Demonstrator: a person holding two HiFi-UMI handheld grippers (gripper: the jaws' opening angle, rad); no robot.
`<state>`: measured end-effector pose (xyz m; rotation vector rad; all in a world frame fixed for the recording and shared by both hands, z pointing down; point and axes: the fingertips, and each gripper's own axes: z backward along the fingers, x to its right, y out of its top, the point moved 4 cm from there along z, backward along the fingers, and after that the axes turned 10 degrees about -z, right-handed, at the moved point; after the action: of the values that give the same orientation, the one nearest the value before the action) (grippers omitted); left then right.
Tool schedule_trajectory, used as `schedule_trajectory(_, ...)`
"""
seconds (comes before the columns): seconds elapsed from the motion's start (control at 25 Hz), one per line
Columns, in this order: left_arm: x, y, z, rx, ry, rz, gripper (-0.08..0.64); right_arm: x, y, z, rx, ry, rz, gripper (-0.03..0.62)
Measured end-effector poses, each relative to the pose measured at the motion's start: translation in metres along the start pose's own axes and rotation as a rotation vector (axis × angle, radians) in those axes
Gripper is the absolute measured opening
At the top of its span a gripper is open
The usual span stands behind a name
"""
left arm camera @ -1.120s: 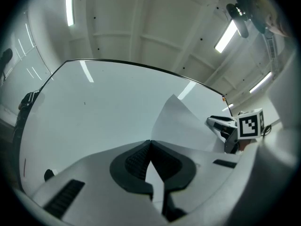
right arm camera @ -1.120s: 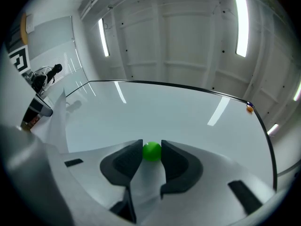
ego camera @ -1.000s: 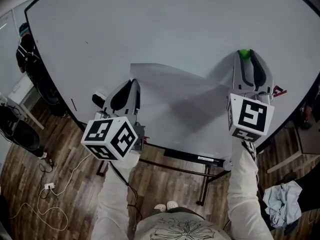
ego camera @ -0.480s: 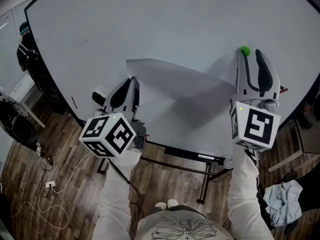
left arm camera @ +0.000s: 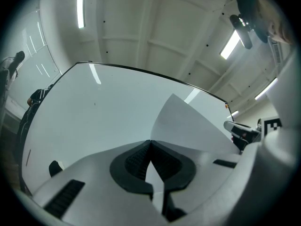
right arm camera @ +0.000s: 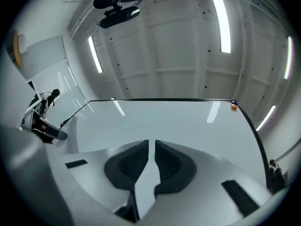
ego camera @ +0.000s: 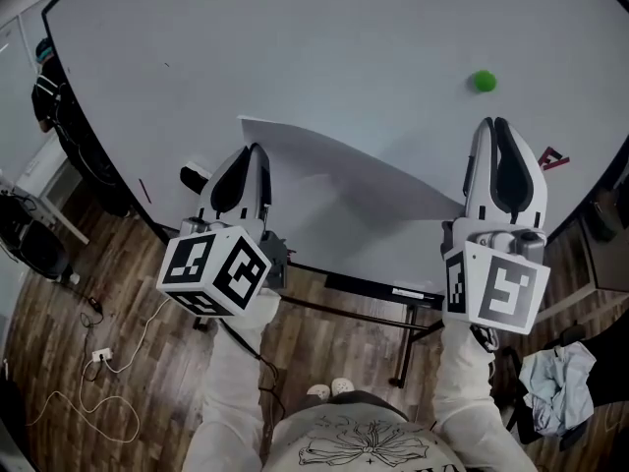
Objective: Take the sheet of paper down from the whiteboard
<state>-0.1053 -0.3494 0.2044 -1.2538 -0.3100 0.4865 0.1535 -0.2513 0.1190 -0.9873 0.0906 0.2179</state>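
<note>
Sheet of paper (ego camera: 334, 190) hangs clamped in left tongs (ego camera: 256, 152); right tongs (ego camera: 495, 124) (closing) seemingly empty, below green magnet (ego camera: 482, 80).

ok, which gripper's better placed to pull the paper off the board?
Left, probably. The left gripper is shut on the paper, at its left edge. The right gripper is closing on nothing, beside the paper's right corner. The magnet sits clear of the paper.

Head view: right gripper (ego camera: 493, 122) dropped away from green magnet (ego camera: 483, 81) toward lower right of frame, jaws closing on nothing. Magnet now alone at upper right. Right corner of sheet of paper (ego camera: 334, 195) sagged lower, top edge sloping steeper.
</note>
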Motion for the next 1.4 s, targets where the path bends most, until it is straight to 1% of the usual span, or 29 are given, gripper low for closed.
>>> schedule_trajectory(0.28, 0.004, -0.007, 0.013, -0.017, 0.007, -0.009, 0.003, -0.005, -0.021, 0.011, -0.051, -0.006, -0.039, 0.023)
schedule_trajectory(0.44, -0.001, -0.013, 0.023, -0.026, 0.020, -0.016, 0.004, -0.013, -0.029, 0.016, -0.067, -0.022, -0.052, 0.015)
schedule_trajectory(0.84, -0.008, -0.020, 0.032, -0.035, 0.025, 0.006, 0.003, -0.020, -0.044, 0.024, -0.104, -0.051, -0.062, 0.005)
schedule_trajectory(1.24, -0.008, -0.017, 0.029, -0.028, 0.025, -0.029, 0.004, -0.026, -0.046, 0.024, -0.106, -0.055, -0.064, 0.002)
schedule_trajectory(1.32, -0.008, -0.015, 0.029, -0.026, 0.026, -0.038, 0.003, -0.027, -0.053, 0.025, -0.111, -0.047, -0.073, 0.002)
schedule_trajectory(1.4, -0.006, -0.016, 0.029, -0.025, 0.026, -0.044, 0.003, -0.028, -0.056, 0.025, -0.113, -0.031, -0.059, 0.002)
